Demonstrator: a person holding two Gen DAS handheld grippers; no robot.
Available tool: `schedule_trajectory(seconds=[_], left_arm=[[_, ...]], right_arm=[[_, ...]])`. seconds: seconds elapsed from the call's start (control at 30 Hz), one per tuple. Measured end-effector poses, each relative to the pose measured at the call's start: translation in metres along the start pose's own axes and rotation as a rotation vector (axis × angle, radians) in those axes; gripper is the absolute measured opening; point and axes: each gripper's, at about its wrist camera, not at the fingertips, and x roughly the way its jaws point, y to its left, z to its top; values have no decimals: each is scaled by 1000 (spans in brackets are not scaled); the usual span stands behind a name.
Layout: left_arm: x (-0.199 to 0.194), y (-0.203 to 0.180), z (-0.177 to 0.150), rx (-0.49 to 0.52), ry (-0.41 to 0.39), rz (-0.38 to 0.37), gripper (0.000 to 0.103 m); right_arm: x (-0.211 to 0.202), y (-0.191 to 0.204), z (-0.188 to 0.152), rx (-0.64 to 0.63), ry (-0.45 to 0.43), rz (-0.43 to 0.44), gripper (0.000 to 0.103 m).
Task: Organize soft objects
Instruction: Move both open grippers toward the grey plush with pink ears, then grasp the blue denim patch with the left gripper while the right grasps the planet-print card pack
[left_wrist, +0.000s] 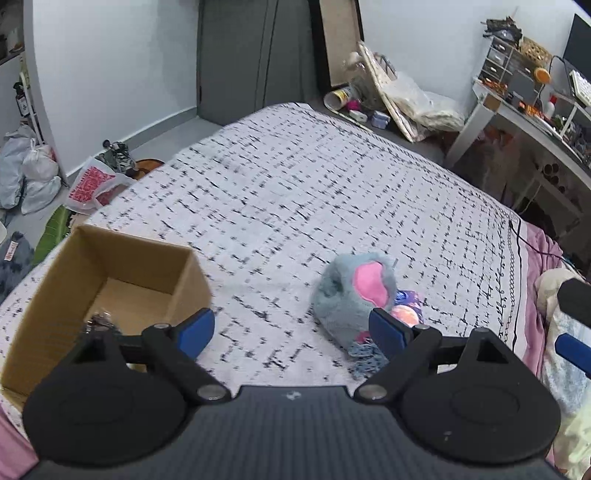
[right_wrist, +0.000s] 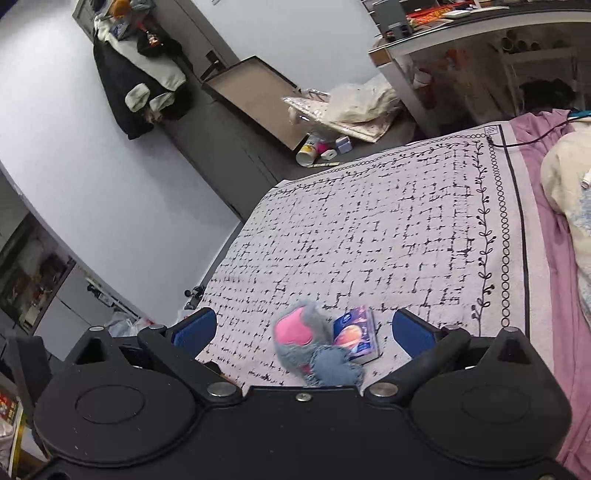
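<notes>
Left gripper (left_wrist: 293, 330): jaws spread wide, nothing between them, hovering over the patterned bedspread (left_wrist: 295, 192). Right gripper (right_wrist: 303, 328): jaws likewise wide apart, nothing held. Grey-blue plush toy (left_wrist: 351, 295) with pink ear lying on the bedspread, touching a small purple packet (left_wrist: 408, 308) on its far side. Open cardboard box (left_wrist: 110, 288) at the bed's left edge, well apart from the toy; small dark metallic item inside, unidentifiable.

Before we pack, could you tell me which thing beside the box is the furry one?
The grey plush toy with the pink ear; the small book touching it is flat and glossy.
</notes>
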Motion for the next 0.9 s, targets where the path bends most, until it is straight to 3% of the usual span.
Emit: schedule_trajectory(seconds=[0.13,0.37,0.57,0.9], left_arm=[[13,-16,-6,2,11,-5,90],[37,-38,-18,-8,40,-25,89],[56,-48,-26,-60,52,-30,89],[92,-67,-41,-64,80,-30,88]], right_arm=[[5,-13,2,24,7,-3,101],[25,-35,-2,87,67,9,88],[46,-49,-7,156,122,31,70],[85,-67,-14,232,193,42,63]])
